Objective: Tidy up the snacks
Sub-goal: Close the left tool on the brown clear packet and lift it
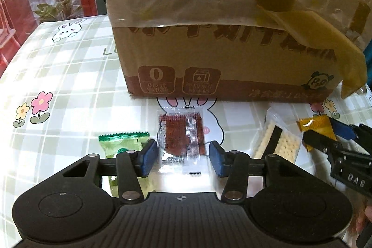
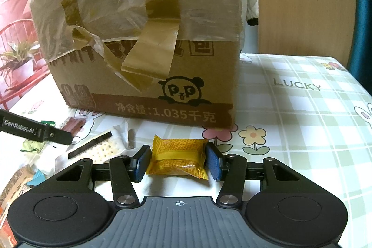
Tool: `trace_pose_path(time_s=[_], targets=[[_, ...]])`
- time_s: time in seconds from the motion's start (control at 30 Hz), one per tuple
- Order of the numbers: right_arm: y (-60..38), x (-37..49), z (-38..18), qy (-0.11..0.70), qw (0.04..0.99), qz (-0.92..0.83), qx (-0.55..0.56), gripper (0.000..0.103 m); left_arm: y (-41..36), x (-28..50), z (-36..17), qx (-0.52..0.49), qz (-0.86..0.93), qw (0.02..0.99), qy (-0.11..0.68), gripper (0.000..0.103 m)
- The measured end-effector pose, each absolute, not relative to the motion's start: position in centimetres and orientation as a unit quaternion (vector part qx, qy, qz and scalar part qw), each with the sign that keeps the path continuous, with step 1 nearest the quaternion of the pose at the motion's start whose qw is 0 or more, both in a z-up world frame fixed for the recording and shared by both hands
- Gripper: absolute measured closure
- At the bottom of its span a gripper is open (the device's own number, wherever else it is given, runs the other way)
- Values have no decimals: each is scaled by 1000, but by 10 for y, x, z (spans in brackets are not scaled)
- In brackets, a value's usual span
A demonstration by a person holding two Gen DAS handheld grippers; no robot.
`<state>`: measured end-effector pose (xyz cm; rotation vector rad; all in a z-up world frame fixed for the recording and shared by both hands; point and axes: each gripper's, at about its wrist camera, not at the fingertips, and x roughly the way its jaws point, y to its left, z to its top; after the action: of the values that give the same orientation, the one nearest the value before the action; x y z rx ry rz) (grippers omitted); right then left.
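The right gripper (image 2: 177, 160) pinches a yellow snack packet (image 2: 178, 158) between its blue pads, just above the checked tablecloth (image 2: 290, 113). The left gripper (image 1: 183, 158) stands spread around a clear packet of red-brown snack (image 1: 181, 136) — its pads do not press on it, and the packet lies flat on the cloth. A green packet (image 1: 123, 143) lies just beside the left finger, a cracker packet (image 1: 276, 141) between the two grippers — all in front of a taped cardboard box (image 2: 144, 57).

I see a green-and-white plaid tablecloth (image 1: 69, 76) with rabbits and flowers. I note a brown box (image 2: 144, 76), a yellow packet (image 2: 177, 158), and a dark red sachet (image 1: 181, 138).
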<state>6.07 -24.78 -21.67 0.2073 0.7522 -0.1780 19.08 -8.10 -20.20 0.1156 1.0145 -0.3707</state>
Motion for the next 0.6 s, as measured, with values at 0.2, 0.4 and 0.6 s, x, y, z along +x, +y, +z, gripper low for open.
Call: trace_pose_path(time_s=[0.2,0.4,0.6], targets=[[-244,63,-218,368,922,-87,82,53,-91,187,-203,71,-173,865,465,59],[-238,65,-219,369,923,-86,67,48,-73,174,-197,34,-185,871,455,63],[-230,70,-221,377,921,-87,41,44,-64,167,-185,17,-187,882,432,63]])
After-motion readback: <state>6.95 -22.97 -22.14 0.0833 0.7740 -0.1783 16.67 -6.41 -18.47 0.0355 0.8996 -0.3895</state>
